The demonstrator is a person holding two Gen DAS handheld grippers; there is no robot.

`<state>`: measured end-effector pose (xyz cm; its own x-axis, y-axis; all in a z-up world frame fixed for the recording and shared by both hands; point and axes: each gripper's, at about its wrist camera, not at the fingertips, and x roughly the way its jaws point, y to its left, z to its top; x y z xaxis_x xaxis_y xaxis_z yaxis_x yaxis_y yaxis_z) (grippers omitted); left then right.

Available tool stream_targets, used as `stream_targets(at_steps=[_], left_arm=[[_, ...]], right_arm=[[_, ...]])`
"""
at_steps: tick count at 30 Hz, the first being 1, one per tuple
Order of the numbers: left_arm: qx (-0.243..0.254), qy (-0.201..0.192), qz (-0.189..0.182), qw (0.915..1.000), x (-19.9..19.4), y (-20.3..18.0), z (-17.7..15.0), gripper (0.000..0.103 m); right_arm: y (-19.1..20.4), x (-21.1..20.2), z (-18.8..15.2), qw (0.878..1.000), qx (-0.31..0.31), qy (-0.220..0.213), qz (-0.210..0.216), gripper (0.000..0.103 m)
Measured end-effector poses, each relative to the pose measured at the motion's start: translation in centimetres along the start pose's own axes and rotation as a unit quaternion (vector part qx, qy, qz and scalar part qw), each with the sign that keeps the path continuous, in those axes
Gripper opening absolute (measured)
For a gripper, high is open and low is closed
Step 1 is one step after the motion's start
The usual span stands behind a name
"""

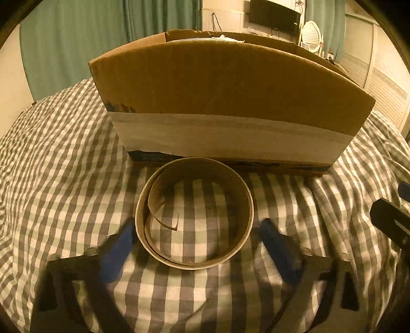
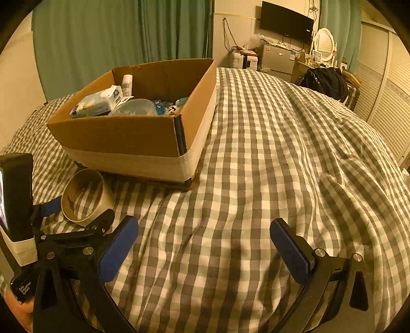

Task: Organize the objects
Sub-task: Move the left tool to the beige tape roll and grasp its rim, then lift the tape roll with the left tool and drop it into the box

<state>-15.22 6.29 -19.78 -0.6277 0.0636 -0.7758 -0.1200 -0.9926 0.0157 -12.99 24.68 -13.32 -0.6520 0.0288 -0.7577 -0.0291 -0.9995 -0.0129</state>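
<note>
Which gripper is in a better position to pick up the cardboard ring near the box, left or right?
Left. The left gripper is open with the cardboard ring between its fingers. The right gripper is open over bare bedspread, off to the side.

It was a bedroom in a home: a checked bedspread [image 2: 269, 158] filled the foreground, green curtains [image 2: 107, 38] hung upper left, and a wall television [image 2: 285, 21] and what looked like a vanity mirror [image 2: 325, 42] stood upper right.
</note>
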Motion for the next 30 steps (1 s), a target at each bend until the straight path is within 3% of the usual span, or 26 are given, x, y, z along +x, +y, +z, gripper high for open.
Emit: stream_targets(at_steps=[5, 16, 23, 30], left_arm=[[-0.015, -0.003, -0.017, 0.9998, -1.0, 0.5, -0.6, 0.082], [0.007, -0.037, -0.026, 0.999, -7.9, 0.6, -1.9, 0.082], [0.015, -0.072, -0.025, 0.997, -12.5, 0.7, 0.4, 0.082], [0.016, -0.131, -0.034, 0.9907, -16.9, 1.0, 4.6, 0.082]], right_arm=[[0.4, -0.6, -0.1, 1.0, -0.003, -0.008, 0.004, 0.103], [1.1, -5.0, -0.4, 0.999, -0.008, -0.043, 0.01, 0.103], [0.9, -10.0, 0.3, 0.996, -0.019, -0.084, 0.018, 0.103], [-0.5, -13.8, 3.4, 0.992, -0.01, -0.122, 0.031, 0.103]])
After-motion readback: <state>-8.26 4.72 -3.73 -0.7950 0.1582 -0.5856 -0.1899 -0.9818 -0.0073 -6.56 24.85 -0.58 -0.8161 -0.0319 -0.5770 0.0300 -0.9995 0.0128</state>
